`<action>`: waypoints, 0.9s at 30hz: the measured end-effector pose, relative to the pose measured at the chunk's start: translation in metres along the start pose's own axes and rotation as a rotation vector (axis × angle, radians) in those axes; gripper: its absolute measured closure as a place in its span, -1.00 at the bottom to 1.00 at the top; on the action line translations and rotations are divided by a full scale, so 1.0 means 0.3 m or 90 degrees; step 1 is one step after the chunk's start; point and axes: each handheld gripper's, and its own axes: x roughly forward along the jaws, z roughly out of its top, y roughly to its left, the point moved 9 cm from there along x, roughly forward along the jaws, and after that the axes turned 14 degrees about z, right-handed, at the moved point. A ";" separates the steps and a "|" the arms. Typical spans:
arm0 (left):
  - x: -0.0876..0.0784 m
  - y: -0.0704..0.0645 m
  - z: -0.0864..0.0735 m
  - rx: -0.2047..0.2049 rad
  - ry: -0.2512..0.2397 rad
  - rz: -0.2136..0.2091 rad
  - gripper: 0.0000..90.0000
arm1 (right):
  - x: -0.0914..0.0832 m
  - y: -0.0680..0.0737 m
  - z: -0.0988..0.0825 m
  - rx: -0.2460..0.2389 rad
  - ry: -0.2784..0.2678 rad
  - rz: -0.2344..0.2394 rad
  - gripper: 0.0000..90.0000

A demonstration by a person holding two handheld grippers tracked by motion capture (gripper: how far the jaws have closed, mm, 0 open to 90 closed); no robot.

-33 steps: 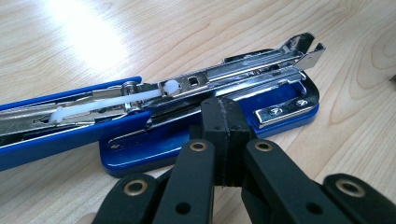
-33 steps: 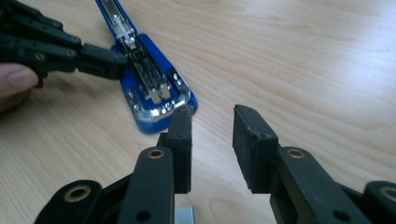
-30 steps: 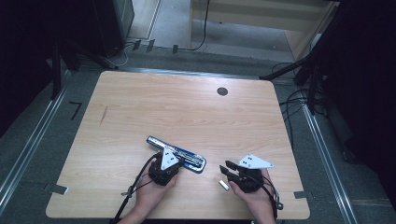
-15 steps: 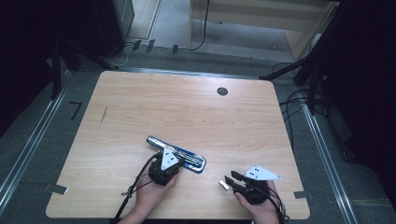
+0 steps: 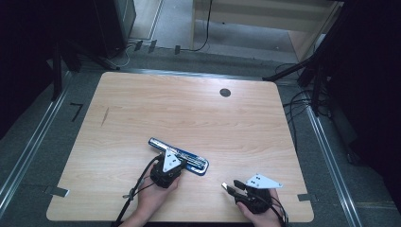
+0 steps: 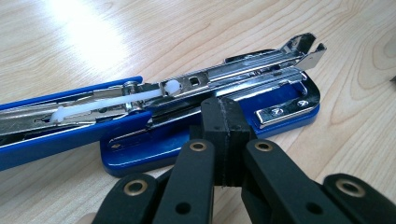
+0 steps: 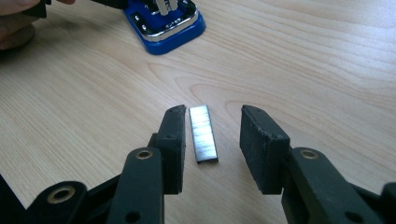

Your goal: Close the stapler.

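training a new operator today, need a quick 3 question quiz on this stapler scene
1. True or false: the stapler lies opened up, its metal staple channel showing.
2. Where is the staple strip relative to the right gripper?
A. gripped tight in it
B. flat on the table between its open jaws
C. already in the stapler
3. Fill in: the left gripper is ____, its tips at the stapler's blue base.

Key
1. True.
2. B. The strip lies between the jaws, which have just been opening; the right pad clearly stands off it.
3. Shut, with nothing seen between the pads.
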 end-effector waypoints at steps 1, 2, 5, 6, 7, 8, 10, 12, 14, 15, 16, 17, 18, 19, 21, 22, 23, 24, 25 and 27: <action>0.000 0.000 0.000 -0.001 0.001 -0.001 1.00 | -0.003 -0.001 -0.005 0.003 0.002 -0.001 0.38; 0.000 0.000 0.000 -0.002 0.001 -0.001 1.00 | -0.003 0.000 -0.007 0.003 0.000 0.000 0.38; 0.000 0.000 0.000 -0.002 0.001 -0.001 1.00 | -0.006 0.007 -0.022 0.003 0.004 0.001 0.37; 0.000 0.000 0.000 -0.002 0.001 -0.001 1.00 | -0.006 0.007 -0.024 0.001 0.004 0.001 0.37; 0.000 0.000 0.000 -0.002 0.001 -0.001 1.00 | -0.007 0.009 -0.029 0.004 0.005 0.001 0.37; 0.000 0.000 0.000 -0.002 0.001 -0.001 1.00 | -0.007 0.009 -0.032 0.004 0.005 0.001 0.36; 0.000 0.001 0.000 -0.002 0.002 -0.001 1.00 | -0.004 0.008 -0.039 0.004 0.009 -0.002 0.36; 0.000 0.001 0.000 -0.002 0.001 -0.001 1.00 | 0.002 0.010 -0.045 0.001 0.014 -0.004 0.37; 0.000 0.001 0.000 -0.002 0.002 -0.001 1.00 | 0.005 0.010 -0.044 -0.004 0.015 -0.008 0.38; 0.000 0.000 0.000 -0.002 0.001 -0.001 1.00 | 0.010 0.015 -0.042 -0.007 0.016 -0.007 0.40; 0.000 0.000 0.000 -0.002 0.001 -0.001 1.00 | 0.010 0.015 -0.042 -0.007 0.016 -0.007 0.40; 0.000 0.000 0.000 -0.002 0.001 -0.001 1.00 | 0.015 0.017 -0.041 -0.014 0.018 -0.008 0.43; 0.000 0.001 0.000 -0.002 0.001 -0.001 1.00 | 0.016 0.018 -0.042 -0.014 0.020 -0.009 0.45; 0.000 0.000 0.000 -0.001 0.001 -0.001 1.00 | 0.018 0.017 -0.043 -0.017 0.021 -0.009 0.46; 0.000 0.000 0.000 -0.001 0.001 -0.001 1.00 | 0.019 0.015 -0.045 -0.018 0.024 -0.011 0.48; 0.000 0.000 0.000 -0.001 0.001 -0.001 1.00 | 0.019 0.013 -0.045 -0.020 0.021 -0.015 0.51; 0.000 0.000 0.000 -0.002 0.001 -0.001 1.00 | 0.019 0.014 -0.046 -0.021 0.021 -0.017 0.52; 0.000 0.000 0.000 -0.002 0.001 -0.001 1.00 | 0.019 0.014 -0.046 -0.021 0.021 -0.017 0.52; 0.000 0.001 0.000 -0.002 0.001 -0.002 1.00 | 0.021 0.015 -0.047 -0.029 0.020 -0.019 0.53; 0.000 0.001 0.000 -0.002 0.001 -0.002 1.00 | 0.025 0.015 -0.045 -0.035 0.019 -0.020 0.55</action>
